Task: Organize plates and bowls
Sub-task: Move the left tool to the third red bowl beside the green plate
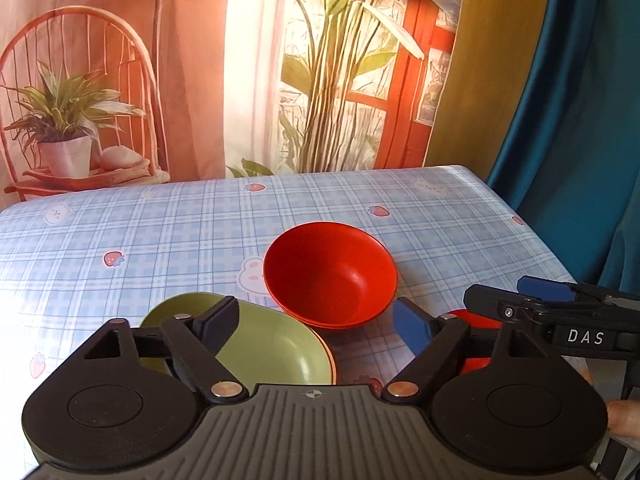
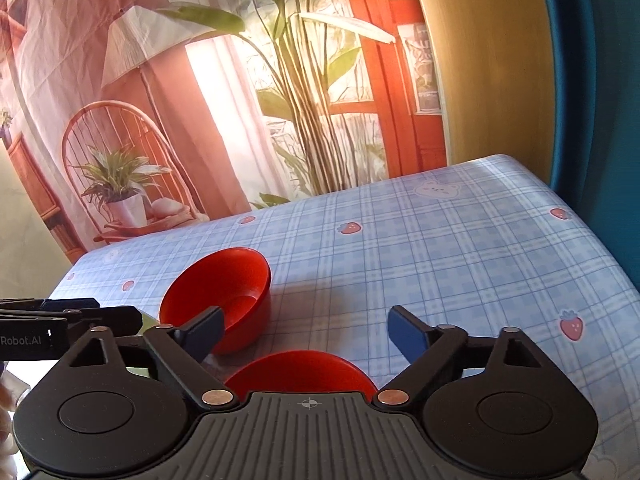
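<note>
Both jaws gape empty: your left gripper (image 1: 320,326) hovers beside the red bowl (image 1: 330,274), over the green plate (image 1: 272,350); right gripper (image 2: 306,330) near it, ready to stack.

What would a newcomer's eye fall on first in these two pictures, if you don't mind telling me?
Most likely the red bowl, sitting upright mid-table on the blue checked tablecloth. Next comes the green plate, near the table's front edge under the open left gripper, and a second red dish close below the open right gripper. Behind the table hangs a printed backdrop of plants and a chair.
</note>
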{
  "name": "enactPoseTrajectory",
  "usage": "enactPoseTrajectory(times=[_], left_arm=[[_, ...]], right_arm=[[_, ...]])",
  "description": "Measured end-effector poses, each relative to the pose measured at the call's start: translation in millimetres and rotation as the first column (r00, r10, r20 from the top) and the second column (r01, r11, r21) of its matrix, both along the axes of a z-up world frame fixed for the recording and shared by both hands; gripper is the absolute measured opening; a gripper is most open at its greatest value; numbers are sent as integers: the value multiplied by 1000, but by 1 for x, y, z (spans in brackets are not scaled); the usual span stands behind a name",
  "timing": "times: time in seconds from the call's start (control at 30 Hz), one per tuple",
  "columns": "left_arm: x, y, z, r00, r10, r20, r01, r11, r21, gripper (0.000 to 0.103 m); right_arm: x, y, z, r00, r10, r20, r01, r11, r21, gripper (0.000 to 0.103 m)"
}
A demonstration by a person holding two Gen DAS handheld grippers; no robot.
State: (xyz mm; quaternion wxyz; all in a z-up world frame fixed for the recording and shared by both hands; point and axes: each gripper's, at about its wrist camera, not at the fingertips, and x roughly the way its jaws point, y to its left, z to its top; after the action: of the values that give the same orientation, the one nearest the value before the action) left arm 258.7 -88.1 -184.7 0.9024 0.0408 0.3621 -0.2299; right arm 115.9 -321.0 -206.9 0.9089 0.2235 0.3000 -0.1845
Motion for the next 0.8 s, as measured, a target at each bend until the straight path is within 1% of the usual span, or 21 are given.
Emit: enactPoseTrajectory(times=[0.03, 0.07, 0.1, 0.17, 0.3, 0.4, 0.6, 0.8], left_arm=[[-4, -1, 2, 1000, 0, 6, 0, 1000, -5, 95], [-8, -2, 3, 1000, 1, 14, -1, 1000, -7, 98], [-11, -3, 4, 1000, 3, 23, -3, 1000, -6, 98], [-17, -7, 5, 1000, 7, 27, -7, 1000, 0, 100], [-25, -9, 1, 1000, 14, 15, -14, 1000, -4, 101], [-31, -10, -4, 1000, 19, 3, -19, 1000, -4, 101], [-40, -12, -10, 1000, 9, -5, -9, 1000, -15, 101], [-46, -15, -15, 1000, -2, -22, 1, 999, -32, 101]], right_arm=[[-3, 0, 1, 1000, 4, 2, -4, 1000, 0, 97], [-7, 0, 2, 1000, 5, 2, -5, 1000, -2, 100], [-10, 0, 3, 1000, 5, 1, -5, 1000, -4, 103], [-18, 1, 5, 1000, -1, 6, 2, 1000, -13, 103], [-30, 1, 5, 1000, -26, 5, 26, 1000, -17, 103], [-37, 3, 4, 999, -47, -9, 47, 998, -41, 103], [-47, 5, 1, 998, -58, -5, 58, 996, -65, 103], [-51, 11, -2, 998, -58, -13, 56, 990, -130, 103]])
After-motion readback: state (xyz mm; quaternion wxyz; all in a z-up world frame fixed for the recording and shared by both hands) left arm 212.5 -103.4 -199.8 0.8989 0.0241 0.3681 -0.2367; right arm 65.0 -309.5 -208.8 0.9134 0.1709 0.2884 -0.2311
